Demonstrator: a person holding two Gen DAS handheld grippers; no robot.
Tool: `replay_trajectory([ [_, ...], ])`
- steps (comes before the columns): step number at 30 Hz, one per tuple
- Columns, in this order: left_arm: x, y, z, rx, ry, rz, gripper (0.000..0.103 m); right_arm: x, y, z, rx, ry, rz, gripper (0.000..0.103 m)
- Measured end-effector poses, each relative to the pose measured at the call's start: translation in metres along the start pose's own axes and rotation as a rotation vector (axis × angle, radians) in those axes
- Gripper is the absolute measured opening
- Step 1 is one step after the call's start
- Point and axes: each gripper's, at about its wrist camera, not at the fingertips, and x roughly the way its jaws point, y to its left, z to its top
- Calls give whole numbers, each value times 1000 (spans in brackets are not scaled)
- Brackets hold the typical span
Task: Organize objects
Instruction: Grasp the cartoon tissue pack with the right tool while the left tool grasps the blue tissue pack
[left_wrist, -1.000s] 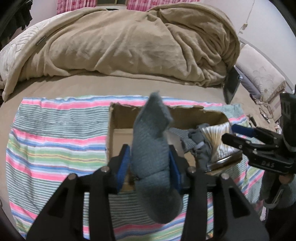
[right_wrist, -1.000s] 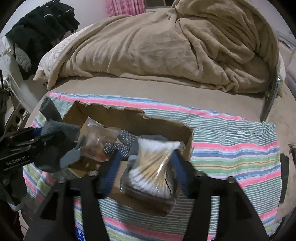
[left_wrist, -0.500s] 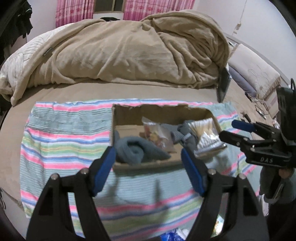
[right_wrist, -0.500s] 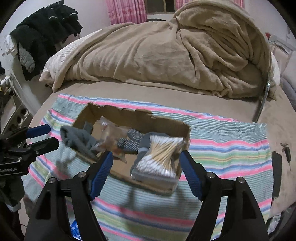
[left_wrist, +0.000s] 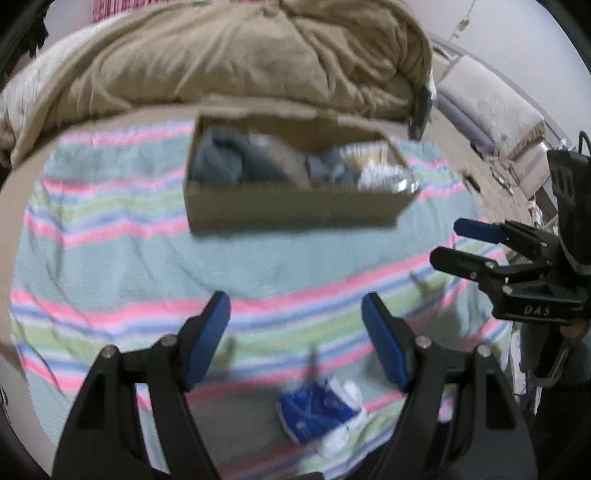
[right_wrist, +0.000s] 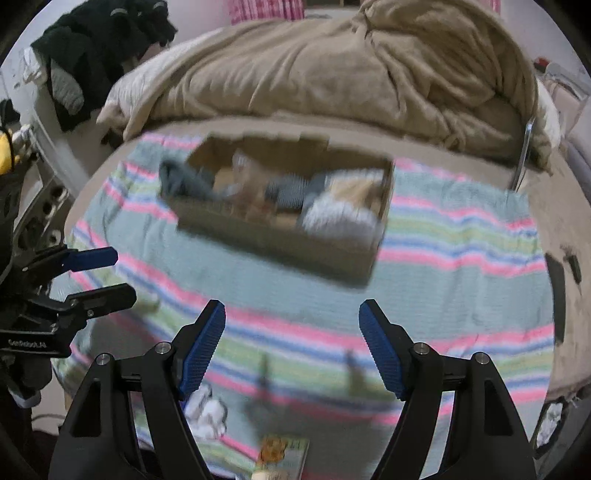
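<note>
A shallow cardboard box (left_wrist: 295, 206) (right_wrist: 280, 240) sits on a striped cloth on the bed. It holds a grey sock (left_wrist: 218, 158) (right_wrist: 181, 179), a clear snack bag (right_wrist: 247, 177), dark patterned fabric (right_wrist: 288, 192) and a pack of cotton swabs (left_wrist: 384, 170) (right_wrist: 343, 214). My left gripper (left_wrist: 295, 325) is open and empty, well back from the box. My right gripper (right_wrist: 291, 328) is open and empty too, also back from the box. Each shows at the edge of the other's view (left_wrist: 461, 243) (right_wrist: 107, 273). Both views are blurred.
The striped cloth (left_wrist: 147, 258) (right_wrist: 461, 258) covers the near bed. A tan duvet (left_wrist: 240, 62) (right_wrist: 351, 74) is heaped behind the box. A blue and white wrapper (left_wrist: 317, 410) lies at the cloth's near edge. Dark clothes (right_wrist: 103, 48) hang far left.
My left gripper let go of the grey sock into the box, my right let go of the cotton swabs there. Both opened and pulled back toward the near edge.
</note>
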Motion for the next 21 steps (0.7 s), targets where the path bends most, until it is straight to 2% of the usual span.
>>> replay_trajectory([
  [5, 20, 0, -34, -18, 92, -14, 75, 18, 9, -37, 9, 92, 18, 78],
  [6, 23, 0, -40, -23, 108, -13, 75, 22, 10, -43, 70, 98, 1, 78],
  [10, 37, 2, -61, -44, 169, -27, 75, 36, 18, -65, 76, 162, 16, 78],
  [21, 65, 2, -97, -59, 309, -63, 75, 71, 26, -117, 102, 344, 32, 78],
])
